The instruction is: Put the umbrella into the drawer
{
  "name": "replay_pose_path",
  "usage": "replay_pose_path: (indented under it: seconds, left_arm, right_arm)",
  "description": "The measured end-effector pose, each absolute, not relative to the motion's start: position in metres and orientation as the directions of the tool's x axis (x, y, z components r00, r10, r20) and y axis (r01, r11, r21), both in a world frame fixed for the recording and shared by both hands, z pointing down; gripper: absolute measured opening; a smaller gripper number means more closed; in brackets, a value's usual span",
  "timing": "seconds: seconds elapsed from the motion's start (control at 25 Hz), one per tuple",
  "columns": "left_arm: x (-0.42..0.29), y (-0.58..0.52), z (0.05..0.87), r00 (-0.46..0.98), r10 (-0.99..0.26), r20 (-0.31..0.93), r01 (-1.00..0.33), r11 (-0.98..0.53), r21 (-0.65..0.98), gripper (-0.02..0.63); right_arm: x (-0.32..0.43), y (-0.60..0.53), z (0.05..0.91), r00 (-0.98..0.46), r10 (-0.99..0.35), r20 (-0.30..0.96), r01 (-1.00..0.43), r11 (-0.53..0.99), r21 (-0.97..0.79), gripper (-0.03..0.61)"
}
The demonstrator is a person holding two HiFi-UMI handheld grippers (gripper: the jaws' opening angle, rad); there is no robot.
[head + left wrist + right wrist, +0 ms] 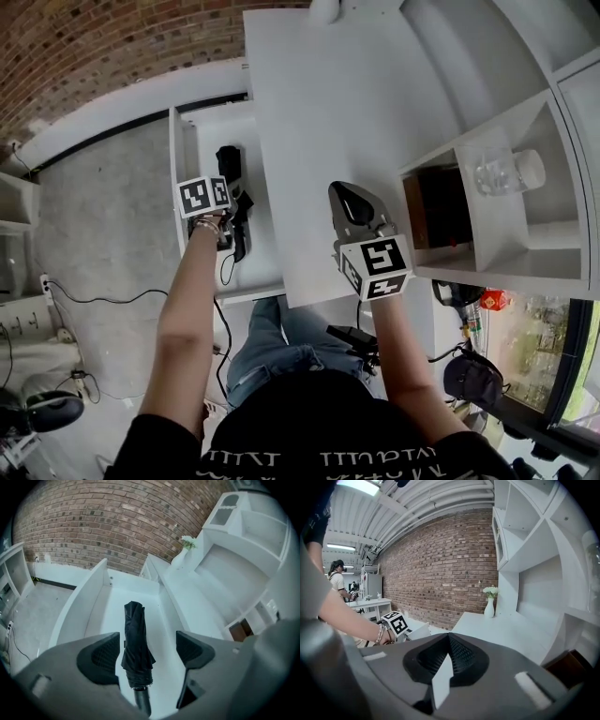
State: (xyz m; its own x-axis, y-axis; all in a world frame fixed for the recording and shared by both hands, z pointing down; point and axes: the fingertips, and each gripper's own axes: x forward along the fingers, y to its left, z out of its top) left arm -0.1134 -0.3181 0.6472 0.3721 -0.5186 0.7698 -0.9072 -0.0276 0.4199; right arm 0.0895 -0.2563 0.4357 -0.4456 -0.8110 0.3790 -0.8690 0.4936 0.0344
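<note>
The folded black umbrella (135, 620) already lies flat on the floor of the open white drawer (89, 597). In the left gripper view it runs from 6 toward 12 o'clock, with its stubby handle at the 6 o'clock end.

It looks light: a stiff core wrapped in loose, soft cloth that would likely slide under a pinch. The firmer places to take it would be the handle or the tight band just above it, rather than the slack folds.

The left tongs (146, 644) hang above it with the jaws spread wide. The umbrella shows in the gap below them and neither pad touches it.

In the head view the left forearm reaches out toward 11 o'clock, tilting its tongs steeply down into the drawer. The right tongs (449, 656) are closed on nothing. They sit nearly level over the white worktop (328, 112), which lies at the drawer's 3 o'clock side.
</note>
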Motion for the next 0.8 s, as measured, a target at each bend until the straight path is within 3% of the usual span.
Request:
replay_pose_path:
  seconds: [0.56, 0.8]
  left_arm:
    - [-0.122, -0.279, 0.540, 0.511, -0.681, 0.525, -0.814, -0.187, 0.550, 0.377]
    - [-0.125, -0.263, 0.492, 0.532, -0.741, 0.410, -0.809, -0.301, 0.505, 0.377]
  right_arm:
    - [0.075, -0.215, 0.390, -0.391, -0.876, 0.283, -0.902, 0.426, 0.072, 0.009]
    - [0.073, -0.205, 0.376, -0.368, -0.896, 0.248, -0.914, 0.397, 0.077, 0.009]
